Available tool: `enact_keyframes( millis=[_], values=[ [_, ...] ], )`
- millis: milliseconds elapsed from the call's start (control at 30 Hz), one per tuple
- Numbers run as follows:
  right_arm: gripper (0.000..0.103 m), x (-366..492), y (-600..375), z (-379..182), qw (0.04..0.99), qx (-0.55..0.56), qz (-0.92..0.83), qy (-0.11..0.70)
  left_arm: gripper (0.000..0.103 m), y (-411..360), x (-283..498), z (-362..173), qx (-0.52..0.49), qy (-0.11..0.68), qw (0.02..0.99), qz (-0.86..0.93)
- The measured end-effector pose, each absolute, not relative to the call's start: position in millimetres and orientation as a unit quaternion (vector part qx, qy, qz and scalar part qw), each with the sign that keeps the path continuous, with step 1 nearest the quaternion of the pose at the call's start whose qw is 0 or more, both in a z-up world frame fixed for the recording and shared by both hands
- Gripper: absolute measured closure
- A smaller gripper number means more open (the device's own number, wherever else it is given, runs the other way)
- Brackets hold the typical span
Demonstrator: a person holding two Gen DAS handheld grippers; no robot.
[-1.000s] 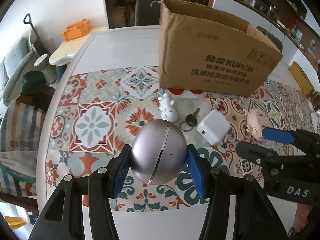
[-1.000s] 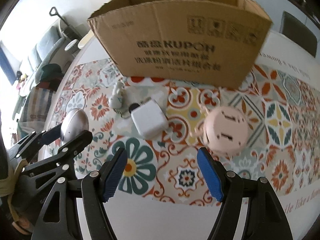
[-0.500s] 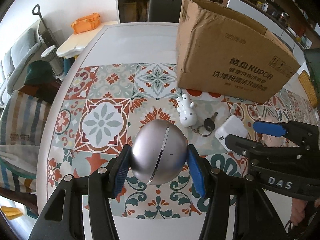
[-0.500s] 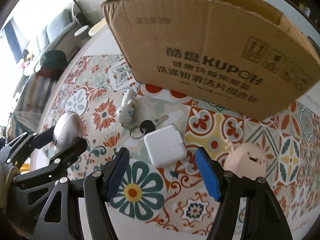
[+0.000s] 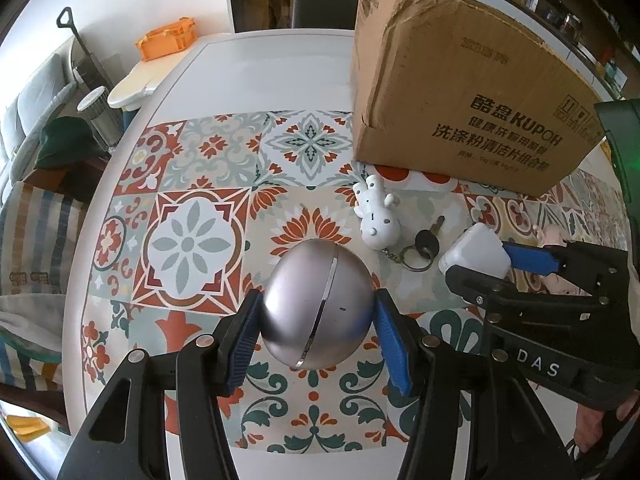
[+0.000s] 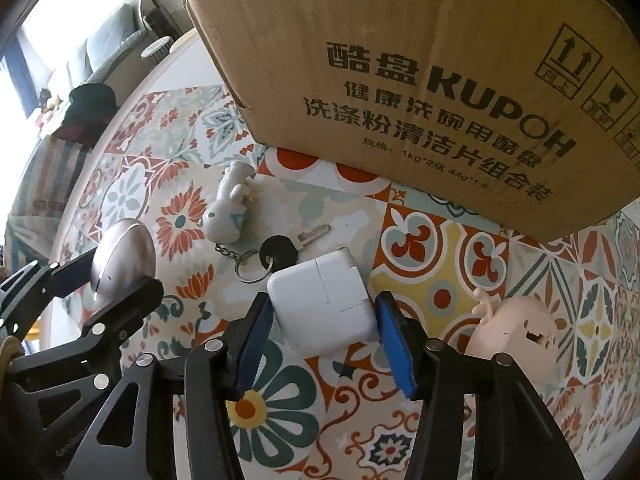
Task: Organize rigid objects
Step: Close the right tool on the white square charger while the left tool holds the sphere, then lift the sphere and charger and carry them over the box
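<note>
My left gripper (image 5: pixel 318 314) is shut on a silver ball (image 5: pixel 316 292), held just above the patterned table mat. In the right wrist view the ball (image 6: pixel 124 252) hangs at the left. My right gripper (image 6: pixel 324 322) points down over a white charger (image 6: pixel 320 300). Its jaws are closing, and both blue pads touch the charger's sides as it lies on the mat. From the left wrist view the right gripper (image 5: pixel 504 270) straddles that charger (image 5: pixel 470 250). An open cardboard box (image 6: pixel 400 60) stands just behind.
A white deer keychain (image 6: pixel 228 216) with a black-headed key (image 6: pixel 280 250) lies left of the charger. A pink toy figure (image 6: pixel 516 332) lies to its right. An orange crate (image 5: pixel 166 38) sits on a side table beyond the table's far-left edge.
The right gripper has moved left from the pink toy to over the charger, come lower, and narrowed its jaws onto it. The left gripper keeps its hold on the ball.
</note>
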State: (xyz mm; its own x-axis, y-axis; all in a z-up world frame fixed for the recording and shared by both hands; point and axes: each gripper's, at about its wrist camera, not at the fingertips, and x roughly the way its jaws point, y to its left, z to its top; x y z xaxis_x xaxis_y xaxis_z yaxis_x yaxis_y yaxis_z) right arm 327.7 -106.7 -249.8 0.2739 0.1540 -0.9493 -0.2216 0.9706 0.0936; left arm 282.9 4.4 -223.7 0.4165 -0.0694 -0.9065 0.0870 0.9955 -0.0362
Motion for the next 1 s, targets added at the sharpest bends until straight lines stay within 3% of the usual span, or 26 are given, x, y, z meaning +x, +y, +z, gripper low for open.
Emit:
enact_keyframes(
  millis=[300, 1000],
  values=[
    [0.051, 316.2, -117.1, -240.9, 0.805, -0.011, 0.119, 0.581, 0.048, 0.4, 275.4, -209.1, 0.01, 0.526, 0.849, -0.054],
    [0.051, 265.3, -160.0, -154.7, 0.854, 0.05, 0.095, 0.51, 0.048, -25.6, 249.2, -132.2, 0.012, 0.459, 0.883, -0.094]
  ],
)
